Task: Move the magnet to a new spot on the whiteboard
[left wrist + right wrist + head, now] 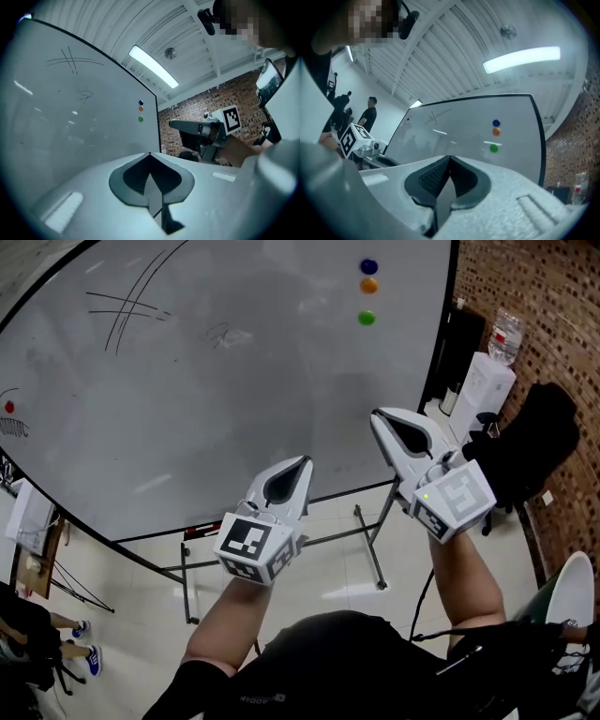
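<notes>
**Both tongs clenched and empty; the magnets wait up and ahead of the right one**

We hold the left tongs and the right tongs in front of the large white whiteboard with the dark frame. Neither touches it. In both gripper views the jaws are pressed together with nothing between them, so nothing is grasped.

Three magnets sit in a short column on the board, above and ahead of the right tongs: a round blue magnet on top, a round orange magnet just beneath it, and a round green magnet a little lower. The green one is the nearest to the right tongs. They are well apart from the left tongs. Far off on the outer side of the left tongs there is a small red dot; we cannot tell whether it is a magnet.

We judge that the step in hand is the approach, and that the right tongs are the better choice. To do it well we should:

- release the jaws before we arrive;
- come straight at the board, not at a slant;
- set one pad on each side of the green magnet's rim, clear of the orange one;
- then clench firmly, because a thin disc can slip out;
- choose a bare place on the board, away from the black pen lines.
</notes>
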Demonstrator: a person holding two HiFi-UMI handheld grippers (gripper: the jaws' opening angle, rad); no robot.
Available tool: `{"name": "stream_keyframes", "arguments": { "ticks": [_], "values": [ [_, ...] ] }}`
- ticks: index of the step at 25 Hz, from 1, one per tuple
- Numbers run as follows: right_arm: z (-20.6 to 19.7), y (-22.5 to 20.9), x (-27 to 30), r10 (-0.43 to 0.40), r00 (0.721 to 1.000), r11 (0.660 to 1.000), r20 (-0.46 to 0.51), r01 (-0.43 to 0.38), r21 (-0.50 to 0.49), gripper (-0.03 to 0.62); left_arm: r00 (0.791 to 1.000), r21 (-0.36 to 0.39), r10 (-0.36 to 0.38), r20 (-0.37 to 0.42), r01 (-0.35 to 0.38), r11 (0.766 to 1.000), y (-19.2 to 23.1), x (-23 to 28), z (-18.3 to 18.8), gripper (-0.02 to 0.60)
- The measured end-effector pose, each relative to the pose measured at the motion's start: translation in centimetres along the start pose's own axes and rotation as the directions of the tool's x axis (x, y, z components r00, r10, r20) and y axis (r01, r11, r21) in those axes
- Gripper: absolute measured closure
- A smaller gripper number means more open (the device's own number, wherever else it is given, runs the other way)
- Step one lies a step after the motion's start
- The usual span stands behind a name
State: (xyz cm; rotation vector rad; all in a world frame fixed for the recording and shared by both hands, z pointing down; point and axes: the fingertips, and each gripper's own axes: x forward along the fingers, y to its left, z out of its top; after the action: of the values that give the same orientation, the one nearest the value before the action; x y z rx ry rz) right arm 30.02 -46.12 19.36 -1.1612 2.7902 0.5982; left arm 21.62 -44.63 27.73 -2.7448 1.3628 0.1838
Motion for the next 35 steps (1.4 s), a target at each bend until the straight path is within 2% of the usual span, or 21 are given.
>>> {"name": "stream_keyframes", "arguments": {
  "ticks": [6,12,13,16,21,30,35],
  "values": [
    [5.2,-6.5,3.6,0.008,0.997,0.986,0.079,0.005,-0.164,0.592,0.997,0.020,0.076,0.034,-0.077,0.997,0.7,3.5,0.6,0.566],
    [9.5,-11.4,7.3,-0.072,0.987,0.964,0.143,0.106,-0.245,0.589,0.996,0.052,0.088,-0.015,-0.087,0.995,1.9,4.2,-0.6,0.566],
    [10.0,-12.1,7.9,-0.094,0.985,0.958,0.145,0.129,-0.257,0.535,0.996,0.054,0.083,-0.023,-0.081,0.995,2.2,4.2,-0.9,0.566],
    [10.8,-13.8,9.8,-0.156,0.980,0.939,0.121,0.185,-0.291,0.517,0.997,0.049,0.065,-0.052,-0.062,0.997,2.7,4.0,-1.1,0.566],
    [10.5,-16.2,12.7,-0.241,0.970,0.925,0.030,0.239,-0.296,0.453,0.998,0.047,0.036,-0.055,-0.033,0.998,3.6,3.3,-0.7,0.566],
    [9.6,-18.1,14.5,-0.340,0.939,0.897,-0.062,0.304,-0.320,0.451,0.999,0.051,0.009,-0.049,-0.007,0.999,5.3,1.4,-0.5,0.566],
    [9.0,-18.5,14.9,-0.372,0.925,0.889,-0.075,0.332,-0.316,0.455,0.999,0.049,-0.010,-0.051,0.013,0.999,5.3,0.6,-0.4,0.566]
  ]
}}
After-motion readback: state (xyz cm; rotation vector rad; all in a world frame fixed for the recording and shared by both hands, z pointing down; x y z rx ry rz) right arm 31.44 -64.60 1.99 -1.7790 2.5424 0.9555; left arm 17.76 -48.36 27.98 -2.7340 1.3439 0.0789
